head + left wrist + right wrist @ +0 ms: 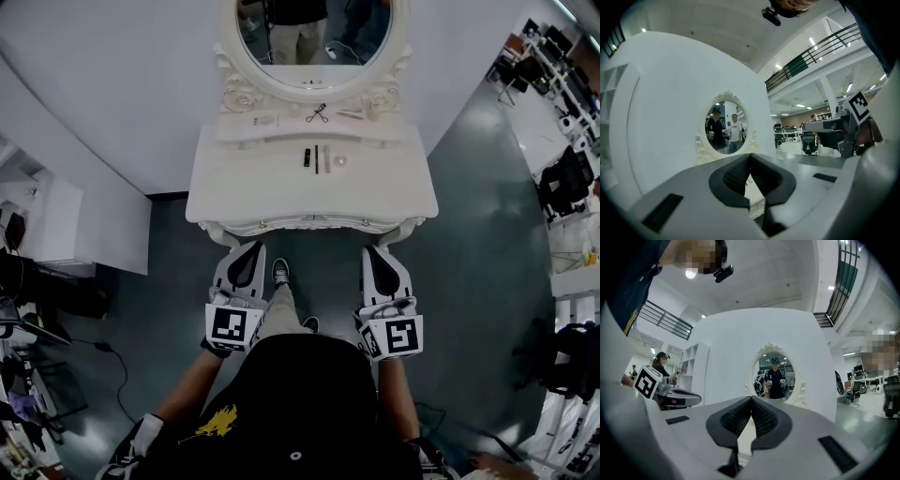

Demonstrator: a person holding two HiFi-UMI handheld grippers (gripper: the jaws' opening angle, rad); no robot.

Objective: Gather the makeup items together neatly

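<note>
A white vanity table (394,192) with an oval mirror (314,42) stands ahead of me. On its top lie a short black tube (307,157), a black pencil (317,158) and a small pink round item (340,160). On the raised shelf under the mirror are a flat pale package (265,120), an eyelash curler (317,113) and a slim pinkish item (352,114). My left gripper (246,251) and right gripper (375,253) hang in front of the table's front edge, below its top. Both are shut with nothing between the jaws, as both gripper views (750,155) (751,398) show.
A curved white wall (141,94) backs the vanity. A white cabinet (84,225) stands to the left, with cables on the grey floor (103,349) near it. Office chairs and desks (567,178) fill the right side. My shoe (279,272) is under the table's front.
</note>
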